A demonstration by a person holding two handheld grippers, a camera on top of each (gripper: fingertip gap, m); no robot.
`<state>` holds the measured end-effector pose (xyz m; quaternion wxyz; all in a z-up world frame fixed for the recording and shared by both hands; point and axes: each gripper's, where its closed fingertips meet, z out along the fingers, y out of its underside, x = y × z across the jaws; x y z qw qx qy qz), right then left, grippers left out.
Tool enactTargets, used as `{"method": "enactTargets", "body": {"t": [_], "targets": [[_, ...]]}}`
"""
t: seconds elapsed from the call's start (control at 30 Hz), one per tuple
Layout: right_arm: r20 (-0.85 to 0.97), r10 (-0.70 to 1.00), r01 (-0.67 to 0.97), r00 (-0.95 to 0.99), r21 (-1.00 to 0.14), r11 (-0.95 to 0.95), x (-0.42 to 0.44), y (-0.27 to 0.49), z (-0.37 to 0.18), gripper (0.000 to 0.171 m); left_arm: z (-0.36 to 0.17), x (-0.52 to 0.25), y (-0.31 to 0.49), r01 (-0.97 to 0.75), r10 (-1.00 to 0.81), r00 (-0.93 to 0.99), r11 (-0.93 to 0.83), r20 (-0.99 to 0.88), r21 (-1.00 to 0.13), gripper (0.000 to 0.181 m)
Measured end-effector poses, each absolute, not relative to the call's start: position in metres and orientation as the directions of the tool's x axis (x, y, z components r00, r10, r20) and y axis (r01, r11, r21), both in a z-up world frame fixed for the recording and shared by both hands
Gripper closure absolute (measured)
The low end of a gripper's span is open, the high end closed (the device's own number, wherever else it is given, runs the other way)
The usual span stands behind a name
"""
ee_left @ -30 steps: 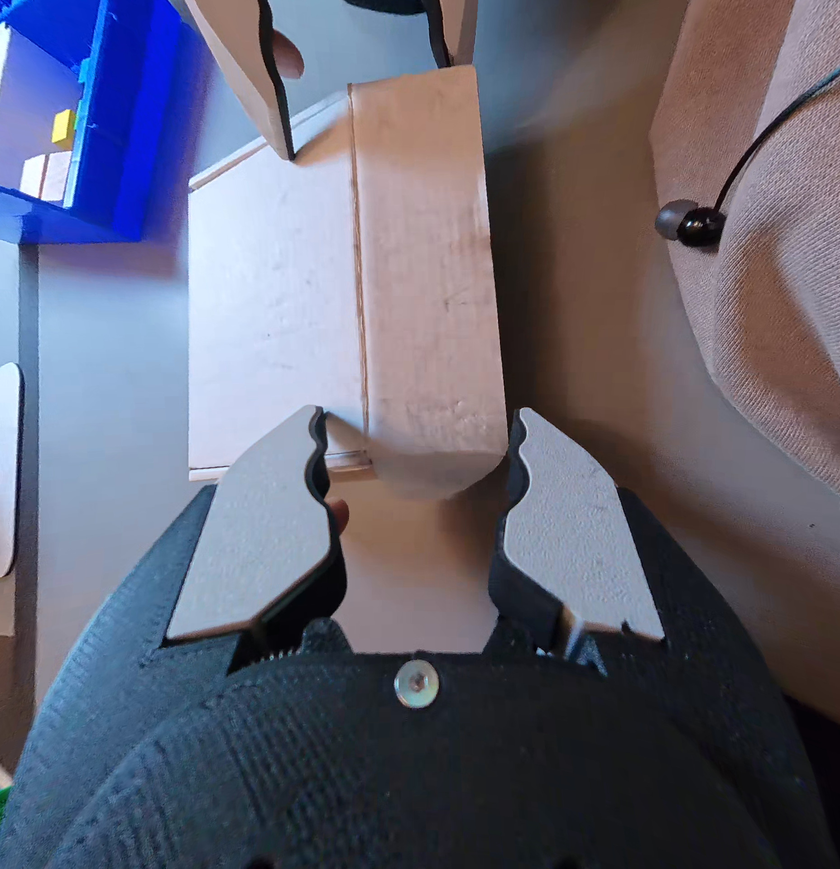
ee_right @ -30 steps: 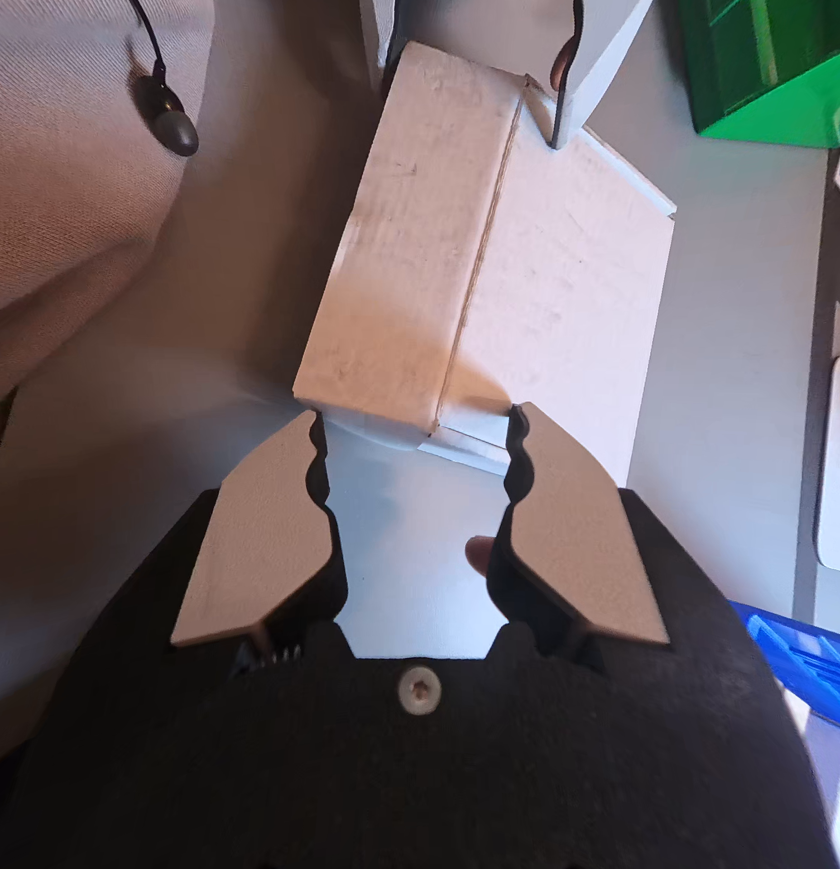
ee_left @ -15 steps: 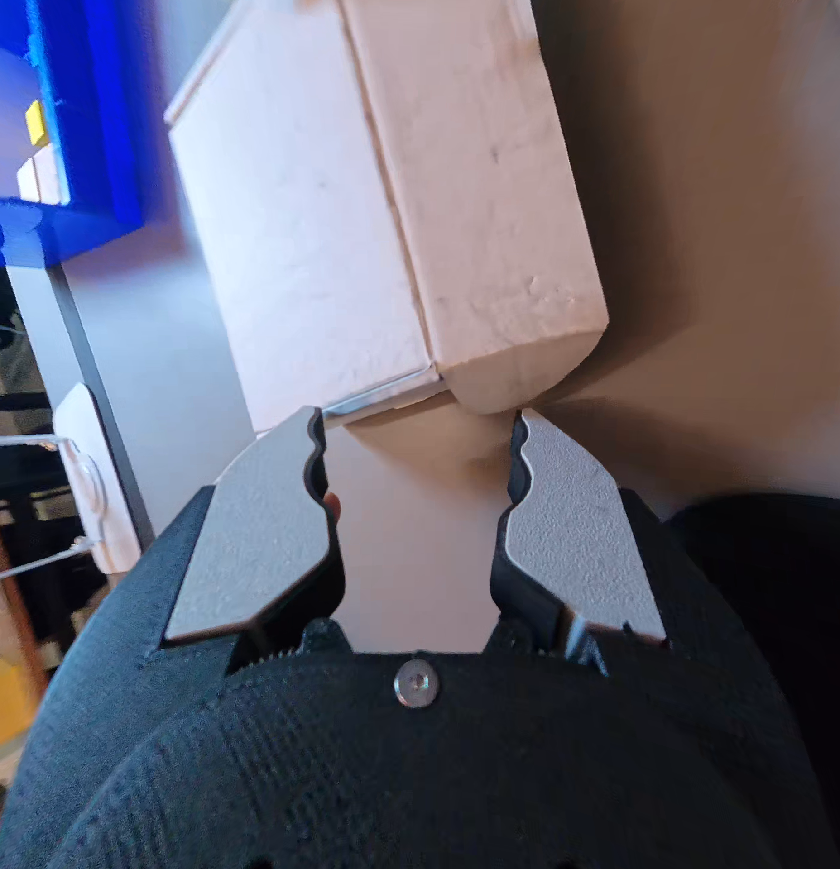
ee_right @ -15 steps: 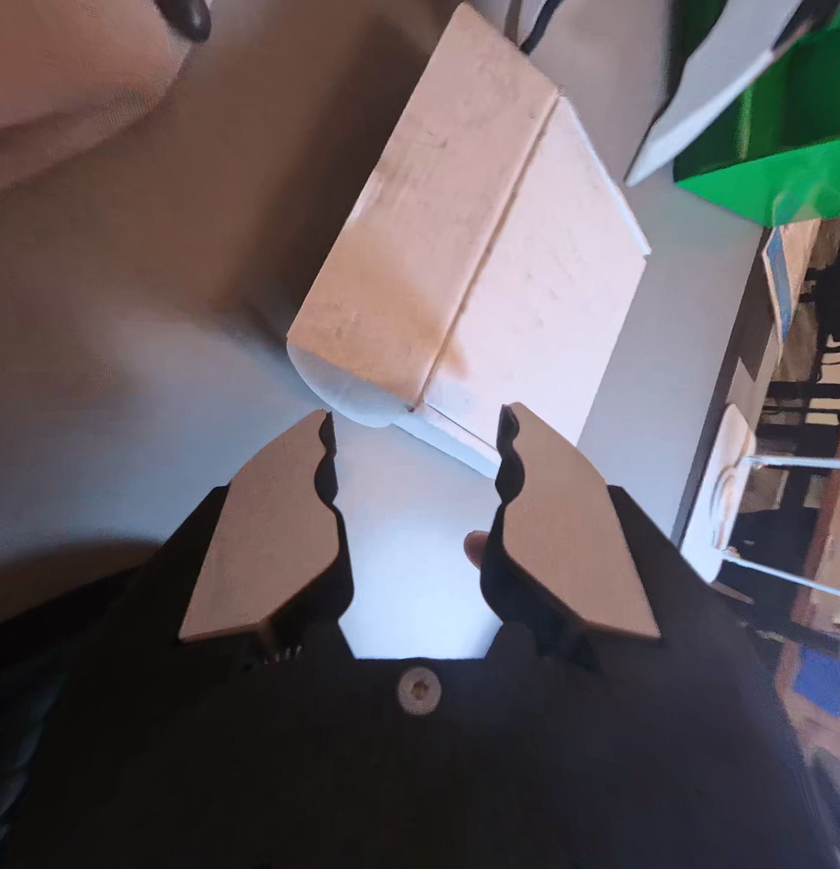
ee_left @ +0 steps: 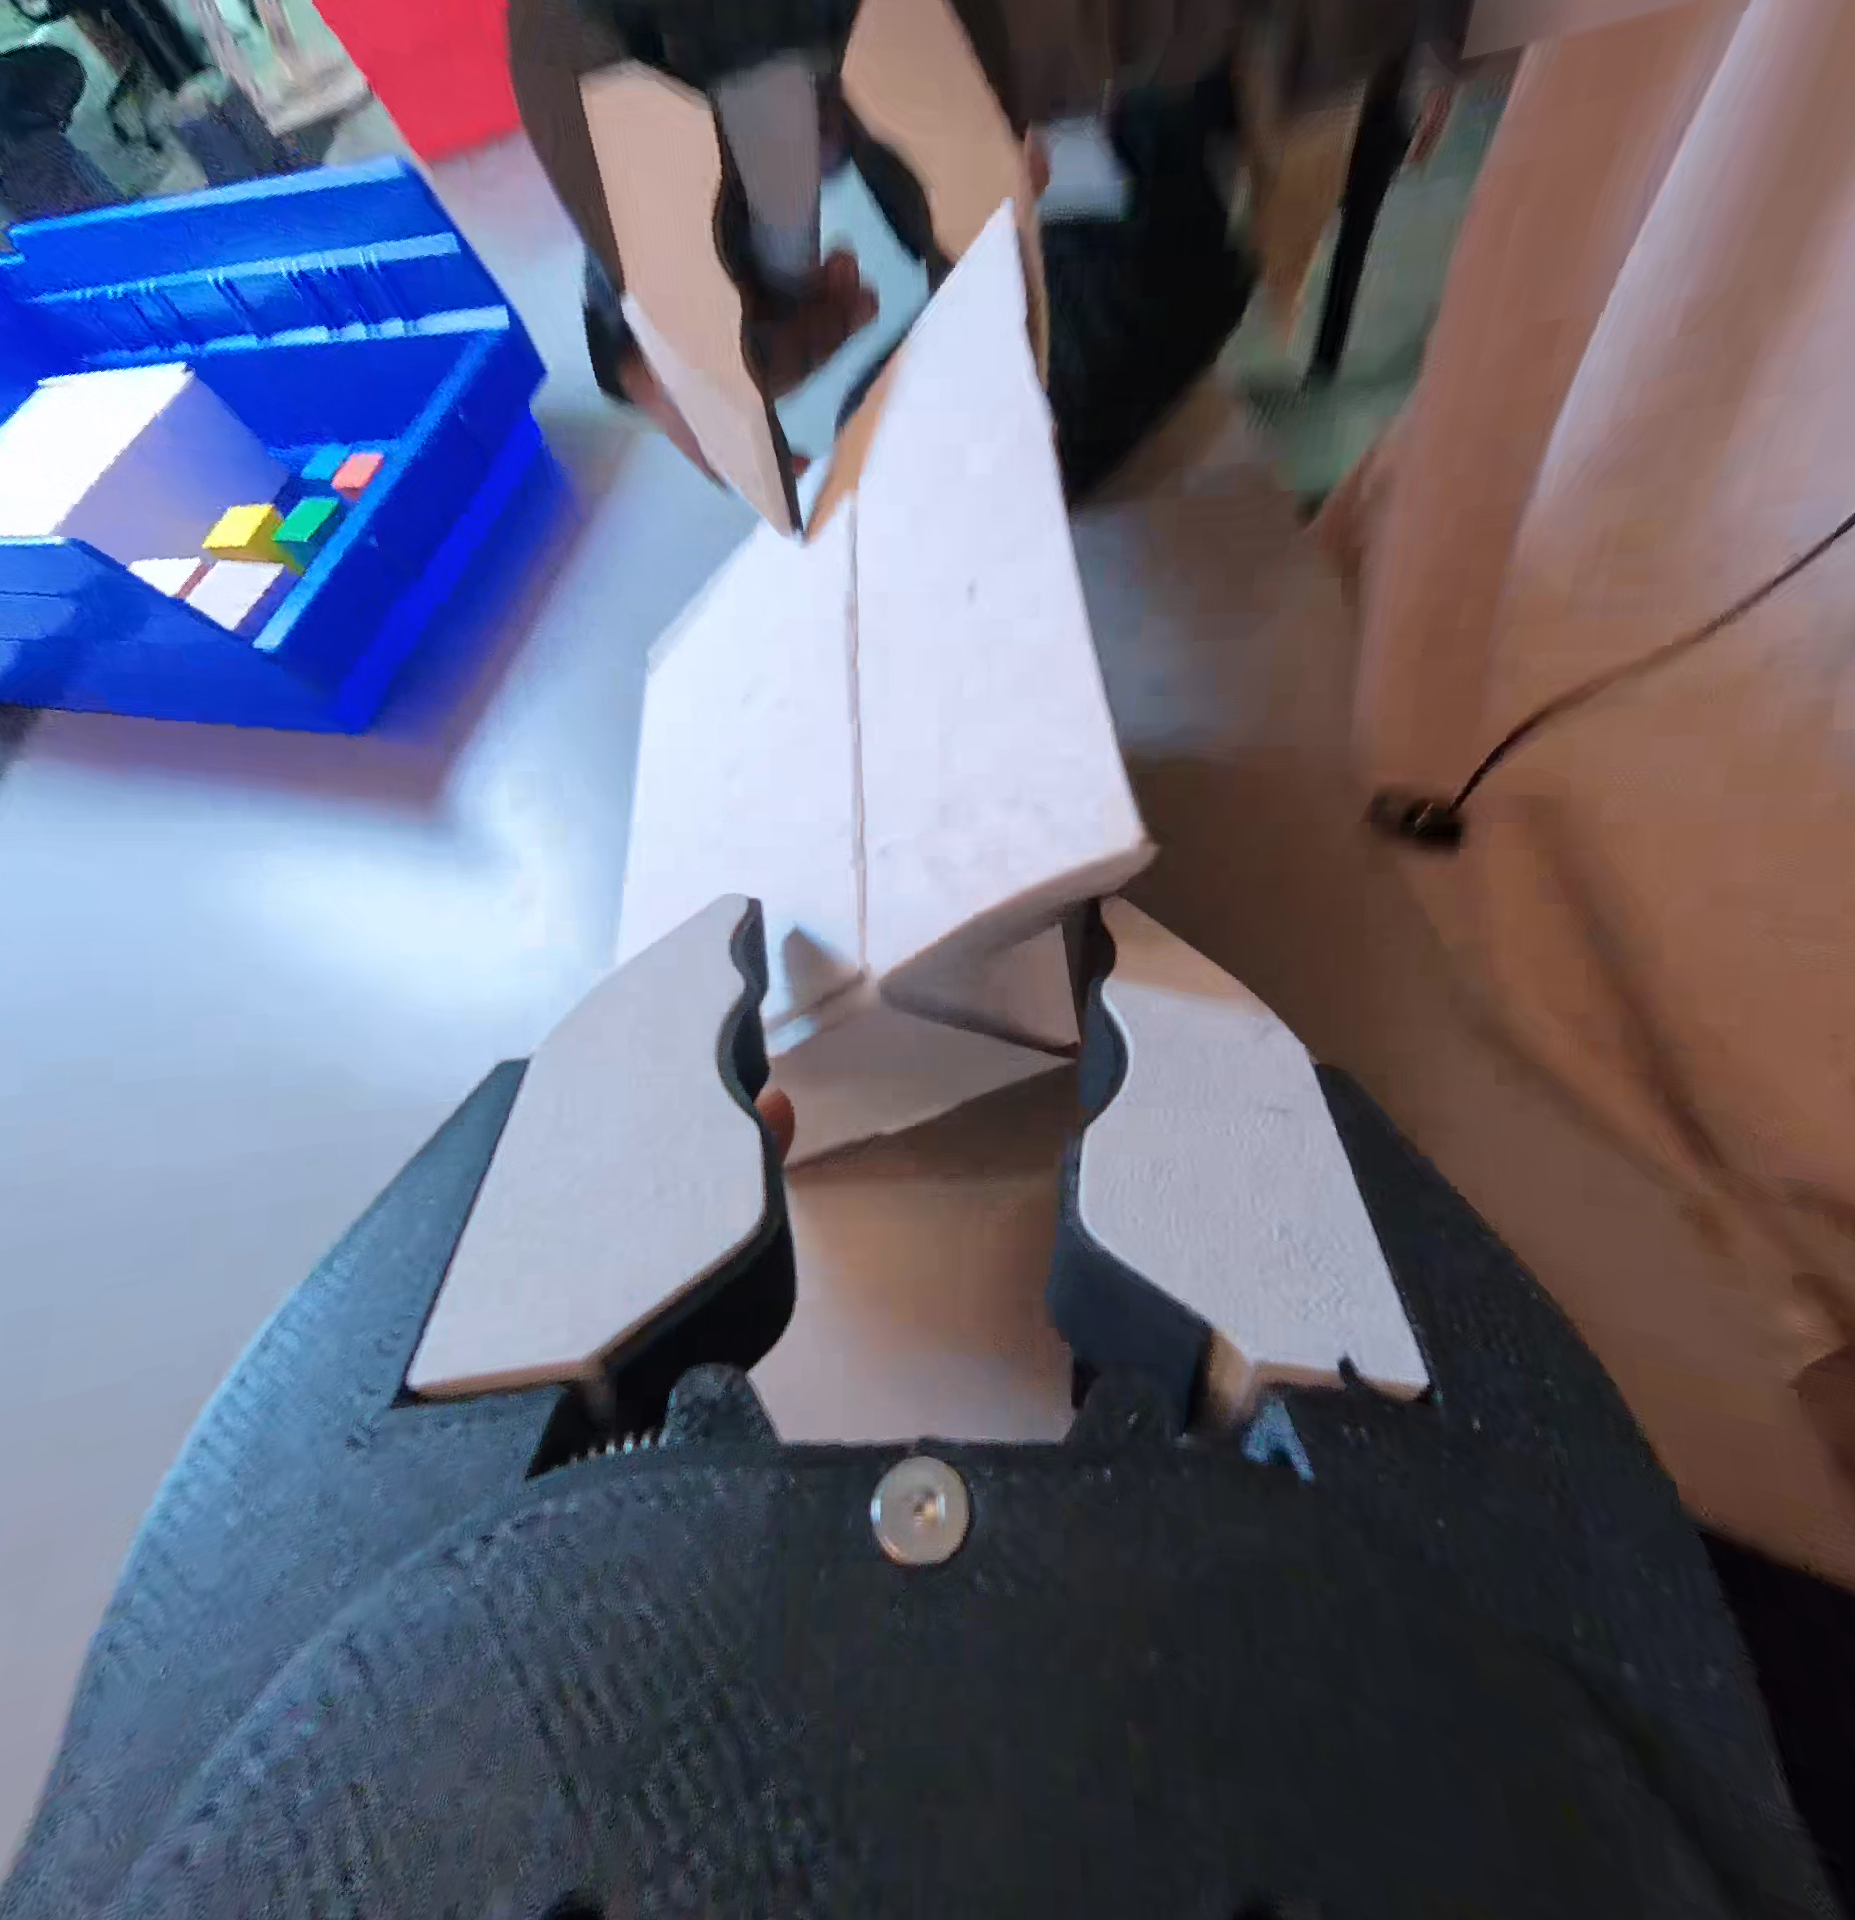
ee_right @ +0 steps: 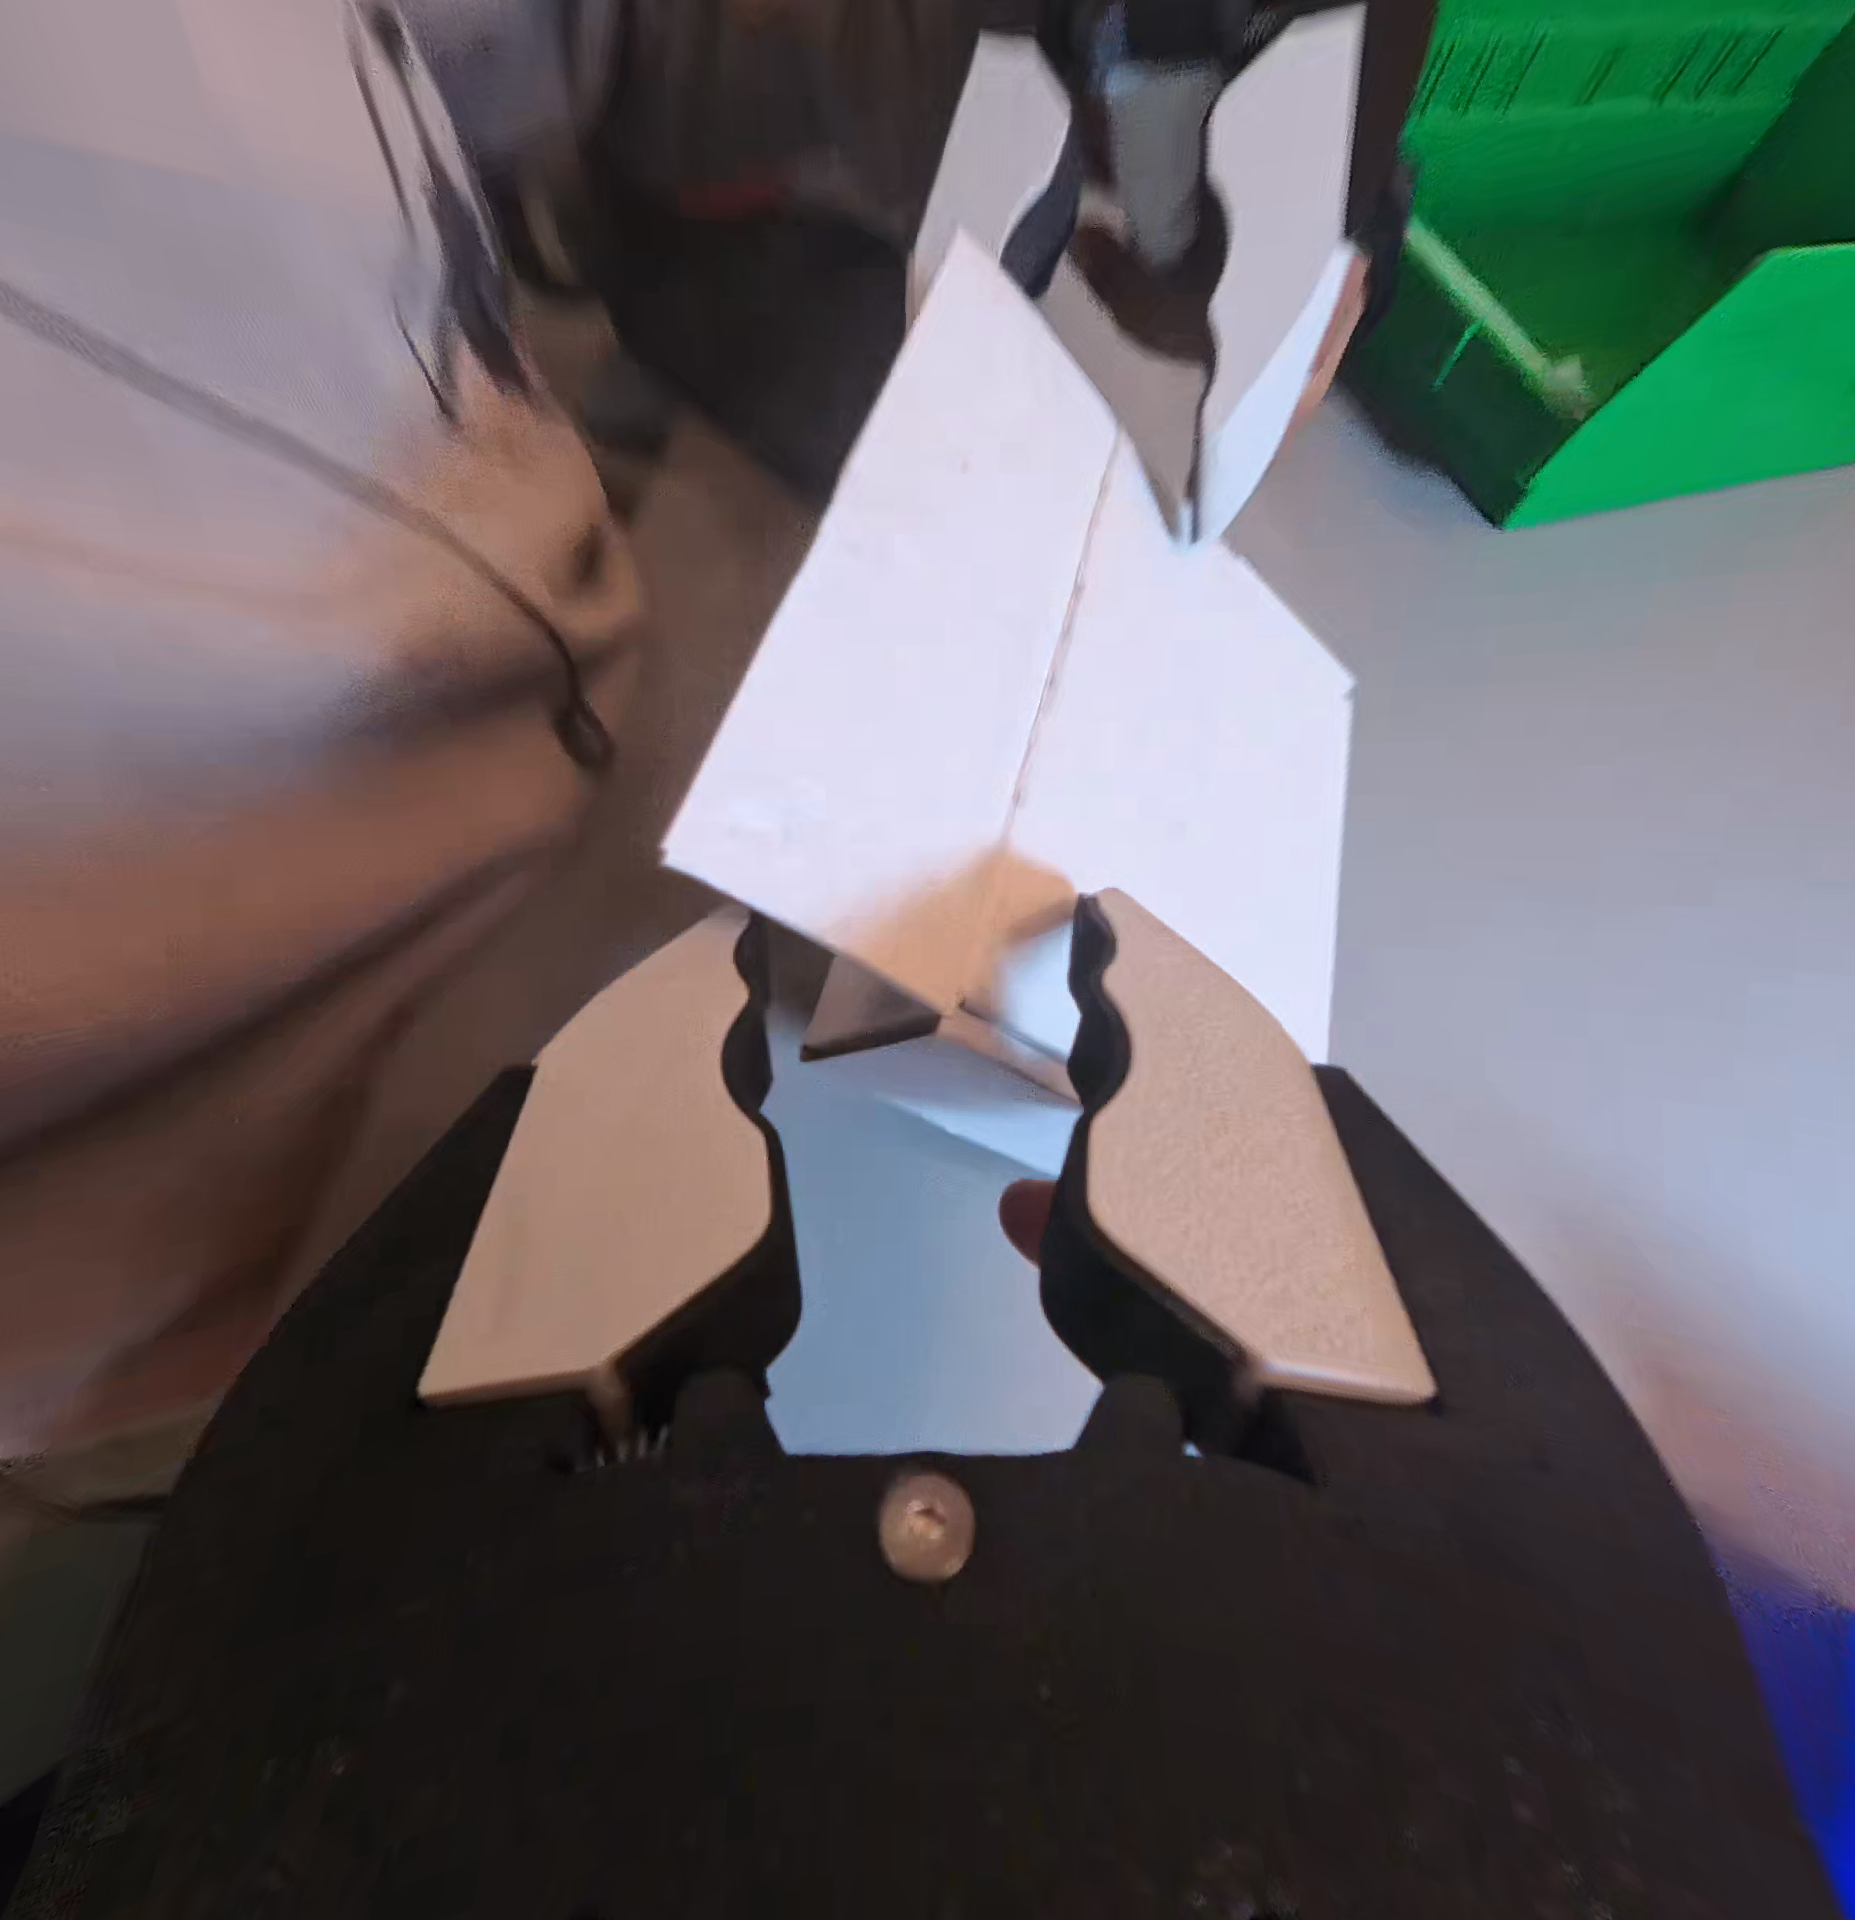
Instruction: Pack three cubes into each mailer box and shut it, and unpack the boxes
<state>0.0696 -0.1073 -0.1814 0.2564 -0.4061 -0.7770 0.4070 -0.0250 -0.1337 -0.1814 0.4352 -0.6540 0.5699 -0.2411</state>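
Observation:
A white mailer box (ee_left: 746, 748) lies on the grey table between my two grippers. Its long front flap (ee_left: 985, 675) stands tilted up, and a folded side ear (ee_left: 902, 1070) shows at the near end. My left gripper (ee_left: 923, 920) is open, with the box's near corner between its fingertips. My right gripper (ee_right: 915, 914) is open at the opposite end of the box (ee_right: 1162, 748), whose flap (ee_right: 902, 675) is raised there too. Each gripper also shows at the far end in the other's view: the right one (ee_left: 788, 416) and the left one (ee_right: 1193, 457). Coloured cubes (ee_left: 239, 527) lie in a blue bin.
The blue bin (ee_left: 403, 582) stands left of the box and holds several cubes and a white box. A green bin (ee_right: 1671, 416) stands on the other side. A person's beige clothing (ee_left: 1629, 727) with a black cord is close along the table's near edge.
Both views have tilted up and show more of the room. The box's front flap has swung up from the box, and a side ear now shows. Both grippers stay open at the box ends.

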Motion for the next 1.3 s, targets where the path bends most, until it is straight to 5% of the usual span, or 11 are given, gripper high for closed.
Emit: {"method": "enactTargets", "body": {"t": [0.03,0.17,0.3,0.6,0.87,1.0,1.3], "targets": [[-0.052,0.837,0.417,-0.544,-0.883,0.217,0.069,-0.106,-0.168,0.118,-0.169,-0.024,-0.133,-0.454,-0.965,0.244,-0.031,-0.091,-0.891,0.127],[-0.393,0.766,0.454,-0.509,-0.878,-0.149,0.062,-0.076,-0.149,0.117,-0.151,-0.029,-0.111,-0.247,-0.942,0.294,-0.240,0.163,-0.939,0.131],[-0.462,0.743,0.437,-0.484,-0.864,-0.251,0.055,-0.058,-0.159,0.121,-0.159,-0.031,-0.105,-0.201,-0.935,0.298,-0.260,0.194,-0.945,0.132],[-0.310,0.811,0.385,-0.496,-0.916,-0.114,0.062,-0.067,-0.144,0.123,-0.139,-0.047,-0.127,-0.276,-0.968,0.250,-0.108,0.038,-0.955,0.123],[-0.252,0.811,0.383,-0.528,-0.923,-0.037,0.068,-0.080,-0.143,0.127,-0.139,-0.045,-0.141,-0.298,-0.984,0.178,-0.077,0.024,-0.951,0.130],[-0.220,0.824,0.367,-0.522,-0.930,-0.015,0.065,-0.082,-0.143,0.136,-0.136,-0.036,-0.133,-0.301,-0.978,0.208,-0.067,0.003,-0.951,0.148],[-0.122,0.880,0.338,-0.458,-0.940,0.046,0.069,-0.079,-0.144,0.137,-0.138,-0.030,-0.126,-0.357,-0.954,0.286,-0.023,-0.086,-0.934,0.150]]}}
